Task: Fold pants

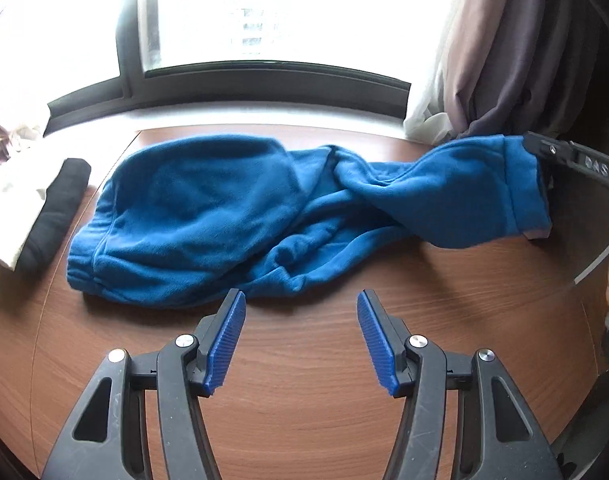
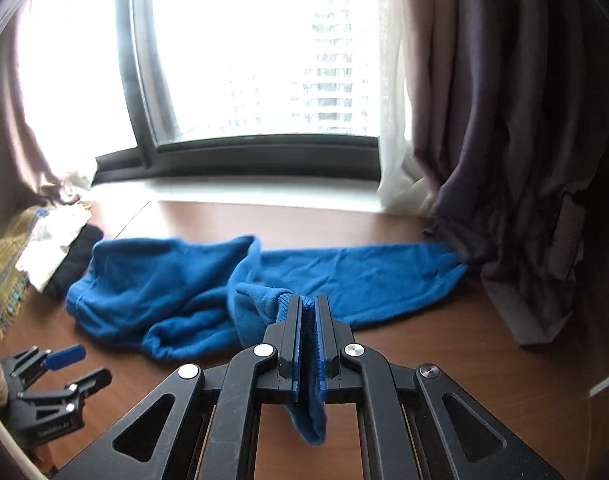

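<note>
The blue fleece pants (image 1: 208, 216) lay crumpled across the wooden table (image 1: 304, 360), waistband end bunched toward the left, one leg stretched out to the right along the far side (image 2: 360, 276). The right gripper (image 2: 308, 312) was clamped tight on the hem of the other leg — jaws pressed together, fabric squeezed between the blue pads and a loop of it hanging down behind them. In the left wrist view that same cuff (image 1: 520, 192) was lifted off the tabletop at the right edge, held by the right gripper (image 1: 538, 150), the leg twisted once along its length.

The left gripper (image 1: 300, 312) hovered with its jaws spread wide and nothing between them, just short of the near edge of the bunched cloth. Bare wood showed in front of the pants — good room there. On the left, a black folded garment (image 1: 56, 208) and a white cloth (image 1: 12, 208) sat just beside the waistband. At the back ran the window sill (image 1: 232, 114), with dark curtains (image 2: 504, 160) reaching down to the far right corner, touching the stretched leg's cuff.
</note>
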Available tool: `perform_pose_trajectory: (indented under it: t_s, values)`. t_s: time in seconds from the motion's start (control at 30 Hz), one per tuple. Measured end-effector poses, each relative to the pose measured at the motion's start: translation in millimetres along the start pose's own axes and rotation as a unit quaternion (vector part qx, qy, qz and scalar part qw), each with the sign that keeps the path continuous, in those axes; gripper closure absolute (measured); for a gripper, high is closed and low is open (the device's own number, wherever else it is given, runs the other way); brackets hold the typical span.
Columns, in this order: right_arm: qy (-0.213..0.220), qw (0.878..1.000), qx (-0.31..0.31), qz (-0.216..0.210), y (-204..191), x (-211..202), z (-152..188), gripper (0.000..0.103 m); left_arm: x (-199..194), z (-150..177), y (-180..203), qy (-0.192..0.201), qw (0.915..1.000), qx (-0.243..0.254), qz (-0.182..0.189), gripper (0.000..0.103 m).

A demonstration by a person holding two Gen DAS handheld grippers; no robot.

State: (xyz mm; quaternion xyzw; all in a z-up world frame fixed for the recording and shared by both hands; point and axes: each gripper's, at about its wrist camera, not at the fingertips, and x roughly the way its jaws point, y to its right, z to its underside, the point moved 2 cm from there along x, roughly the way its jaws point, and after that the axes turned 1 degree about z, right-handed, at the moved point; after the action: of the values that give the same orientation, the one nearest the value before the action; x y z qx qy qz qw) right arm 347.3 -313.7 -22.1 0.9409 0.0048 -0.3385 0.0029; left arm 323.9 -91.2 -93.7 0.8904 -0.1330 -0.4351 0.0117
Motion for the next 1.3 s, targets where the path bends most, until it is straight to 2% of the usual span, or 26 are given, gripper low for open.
perform_pose_trajectory:
  t_s: [0.07,0.17,0.37,0.5,0.7,0.9,0.97,1.1,1.2,1.3]
  values:
    - [0.014,0.999,-0.018,0.022,18,9,-26,0.096,2,-11,16,0.007,1.0,0.001,0.006,0.046]
    - [0.008,0.998,-0.039,0.046,42,33,-61,0.097,7,-30,35,0.016,0.9998,-0.007,-0.002,0.045]
    - [-0.041,0.994,-0.068,0.08,88,92,-102,0.097,38,-68,61,0.012,0.9984,-0.046,-0.029,0.045]
    - [-0.086,0.988,-0.09,0.097,111,140,-105,0.097,65,-83,71,-0.003,0.9973,-0.06,-0.043,0.045]
    - [-0.145,0.976,-0.123,0.106,127,205,-86,0.097,108,-93,82,-0.033,0.9968,-0.037,-0.062,0.045]
    - [-0.174,0.968,-0.147,0.109,128,252,-70,0.096,131,-90,88,-0.056,0.9957,-0.01,-0.073,0.045]
    - [-0.169,0.964,-0.168,0.117,121,256,-67,0.094,132,-90,87,-0.057,0.9956,0.001,-0.074,0.045]
    - [-0.147,0.961,-0.196,0.132,104,243,-64,0.066,120,-89,79,-0.043,0.9967,0.021,-0.065,0.045]
    - [-0.111,0.965,-0.2,0.128,88,212,-63,0.066,102,-86,67,-0.025,0.9985,0.025,-0.042,0.045]
    - [-0.066,0.976,-0.192,0.079,66,164,-58,0.066,84,-76,50,-0.008,0.9991,0.028,-0.031,0.045]
